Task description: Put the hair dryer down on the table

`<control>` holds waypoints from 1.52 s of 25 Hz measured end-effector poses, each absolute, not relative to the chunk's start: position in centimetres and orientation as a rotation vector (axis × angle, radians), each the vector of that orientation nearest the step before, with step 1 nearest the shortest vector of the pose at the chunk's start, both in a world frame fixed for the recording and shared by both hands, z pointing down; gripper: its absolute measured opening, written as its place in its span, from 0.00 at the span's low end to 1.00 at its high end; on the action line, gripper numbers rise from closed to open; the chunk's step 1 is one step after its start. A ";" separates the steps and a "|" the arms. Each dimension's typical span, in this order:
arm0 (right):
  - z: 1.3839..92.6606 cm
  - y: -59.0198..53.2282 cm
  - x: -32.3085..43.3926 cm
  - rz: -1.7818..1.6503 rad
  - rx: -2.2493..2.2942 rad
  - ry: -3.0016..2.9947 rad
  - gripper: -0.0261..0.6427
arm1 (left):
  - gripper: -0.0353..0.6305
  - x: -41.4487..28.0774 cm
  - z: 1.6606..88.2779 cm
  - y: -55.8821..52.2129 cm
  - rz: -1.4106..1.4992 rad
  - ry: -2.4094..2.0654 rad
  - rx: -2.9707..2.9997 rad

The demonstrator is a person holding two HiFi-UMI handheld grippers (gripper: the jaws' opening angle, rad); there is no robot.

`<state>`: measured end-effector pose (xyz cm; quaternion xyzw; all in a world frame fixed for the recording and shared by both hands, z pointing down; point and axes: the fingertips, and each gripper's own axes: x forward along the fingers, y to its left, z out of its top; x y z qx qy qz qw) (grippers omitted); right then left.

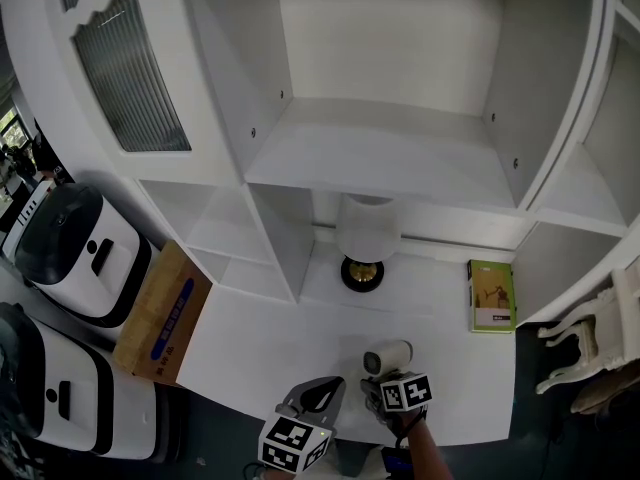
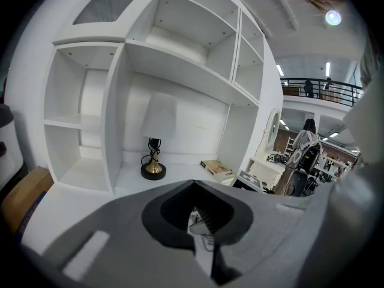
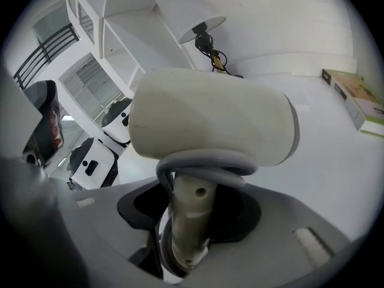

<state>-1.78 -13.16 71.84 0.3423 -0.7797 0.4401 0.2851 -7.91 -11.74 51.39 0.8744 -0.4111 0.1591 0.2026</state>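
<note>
A cream-white hair dryer (image 1: 390,356) hangs over the white table (image 1: 270,338) near its front edge. My right gripper (image 1: 378,384) is shut on its handle. In the right gripper view the barrel (image 3: 210,122) lies crosswise above the jaws, and the grey cord is wound round the handle (image 3: 191,215) where the right gripper (image 3: 189,236) clamps it. Whether the dryer touches the tabletop is hidden. Just left of it my left gripper (image 1: 322,393) holds nothing. In its own view the left gripper (image 2: 201,221) has its jaws together, pointing toward the shelves.
A lamp (image 1: 367,230) with a white shade stands at the back of the table under the shelving, and a green book (image 1: 492,296) lies to its right. A cardboard box (image 1: 165,313) and two white appliances (image 1: 85,253) sit on the left. A white chair (image 1: 590,338) stands on the right.
</note>
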 end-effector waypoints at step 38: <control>74.7 -14.0 -2.6 1.194 0.966 -1.967 0.37 | 0.05 -10.3 52.6 -12.4 0.485 -1.149 2.421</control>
